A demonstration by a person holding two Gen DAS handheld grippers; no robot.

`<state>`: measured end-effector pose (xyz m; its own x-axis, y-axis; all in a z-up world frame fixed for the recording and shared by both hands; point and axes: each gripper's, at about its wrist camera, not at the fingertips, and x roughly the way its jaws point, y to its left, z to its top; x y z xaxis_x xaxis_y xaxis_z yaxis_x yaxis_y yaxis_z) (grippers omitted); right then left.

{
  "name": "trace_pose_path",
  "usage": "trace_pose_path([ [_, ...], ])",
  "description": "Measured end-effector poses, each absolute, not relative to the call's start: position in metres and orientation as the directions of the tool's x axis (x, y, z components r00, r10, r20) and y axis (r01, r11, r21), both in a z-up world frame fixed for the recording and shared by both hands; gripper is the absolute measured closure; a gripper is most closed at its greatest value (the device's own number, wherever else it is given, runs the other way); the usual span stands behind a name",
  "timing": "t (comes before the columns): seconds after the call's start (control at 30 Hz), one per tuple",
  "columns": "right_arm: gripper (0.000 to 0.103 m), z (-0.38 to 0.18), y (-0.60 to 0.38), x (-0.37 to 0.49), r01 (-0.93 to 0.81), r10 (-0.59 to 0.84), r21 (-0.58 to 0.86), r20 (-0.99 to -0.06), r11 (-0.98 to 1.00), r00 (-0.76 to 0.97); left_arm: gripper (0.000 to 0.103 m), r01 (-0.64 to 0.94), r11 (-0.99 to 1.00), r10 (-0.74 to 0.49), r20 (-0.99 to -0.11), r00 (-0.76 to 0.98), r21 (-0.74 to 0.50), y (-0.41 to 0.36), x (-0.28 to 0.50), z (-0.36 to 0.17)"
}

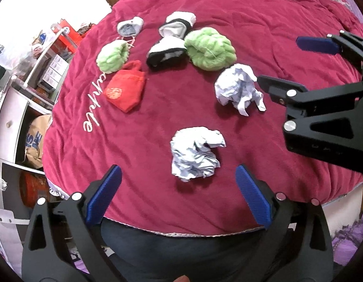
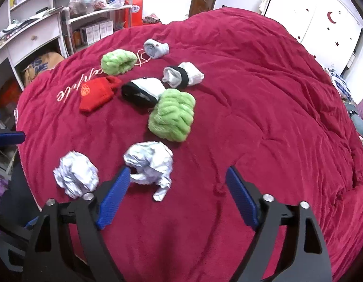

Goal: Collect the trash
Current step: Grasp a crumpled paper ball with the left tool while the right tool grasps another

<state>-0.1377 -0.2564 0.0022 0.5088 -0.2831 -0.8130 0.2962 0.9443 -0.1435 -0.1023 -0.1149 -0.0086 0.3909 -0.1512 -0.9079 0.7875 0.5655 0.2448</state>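
Two crumpled white paper balls lie on the crimson bedspread (image 1: 158, 108). The nearer paper ball (image 1: 195, 155) sits just ahead of my left gripper (image 1: 178, 168), in line with the gap between its blue pads, which stand wide open and hold nothing. The second paper ball (image 1: 238, 87) (image 2: 148, 162) lies close to the left finger of my right gripper (image 2: 178, 169) (image 1: 279, 60); that gripper is also open, its pads pressing on nothing. In the right wrist view the nearer ball (image 2: 75, 176) shows at lower left.
Rolled socks lie farther back: two fluffy green (image 1: 211, 49) (image 1: 112, 56), one red (image 1: 126, 88), two black-and-white (image 1: 166, 51) (image 1: 178, 24), one grey (image 1: 129, 25). Cluttered shelves (image 2: 40, 30) stand left of the bed, a white wardrobe (image 2: 322, 18) behind.
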Motion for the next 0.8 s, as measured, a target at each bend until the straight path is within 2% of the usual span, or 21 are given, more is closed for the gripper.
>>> trace_pose_path([
  [0.23,0.018,-0.011,-0.272,-0.144,0.287,-0.273,-0.142,-0.826,0.947,0.492,0.008,0.799,0.56,-0.129,-0.93,0.345,0.219,-0.127,-0.099,-0.029],
  [0.47,0.018,-0.021,-0.278,-0.139,0.246,-0.189,-0.071,-0.847,0.967,0.497,0.008,0.785,0.586,-0.105,-0.942,0.319,0.201,-0.141,-0.083,-0.055],
  [0.5,0.018,-0.022,-0.276,-0.137,0.236,-0.181,-0.068,-0.849,0.969,0.497,0.023,0.774,0.599,-0.101,-0.939,0.328,0.206,-0.14,-0.08,-0.057],
  [0.53,0.018,-0.024,-0.275,-0.134,0.226,-0.174,-0.066,-0.851,0.972,0.496,0.057,0.765,0.612,-0.089,-0.944,0.317,0.199,-0.138,-0.075,-0.06],
  [0.57,0.018,-0.025,-0.273,-0.131,0.215,-0.165,-0.063,-0.852,0.975,0.497,0.062,0.764,0.626,-0.09,-0.959,0.27,0.156,-0.136,-0.07,-0.064],
  [0.6,0.017,-0.026,-0.272,-0.128,0.207,-0.157,-0.058,-0.853,0.977,0.498,0.061,0.756,0.642,-0.099,-0.963,0.249,0.129,-0.133,-0.066,-0.065],
  [0.8,0.017,-0.04,-0.272,-0.108,0.194,-0.129,-0.039,-0.868,0.98,0.479,0.061,0.731,0.67,-0.108,-0.957,0.27,0.13,-0.123,-0.058,-0.057],
])
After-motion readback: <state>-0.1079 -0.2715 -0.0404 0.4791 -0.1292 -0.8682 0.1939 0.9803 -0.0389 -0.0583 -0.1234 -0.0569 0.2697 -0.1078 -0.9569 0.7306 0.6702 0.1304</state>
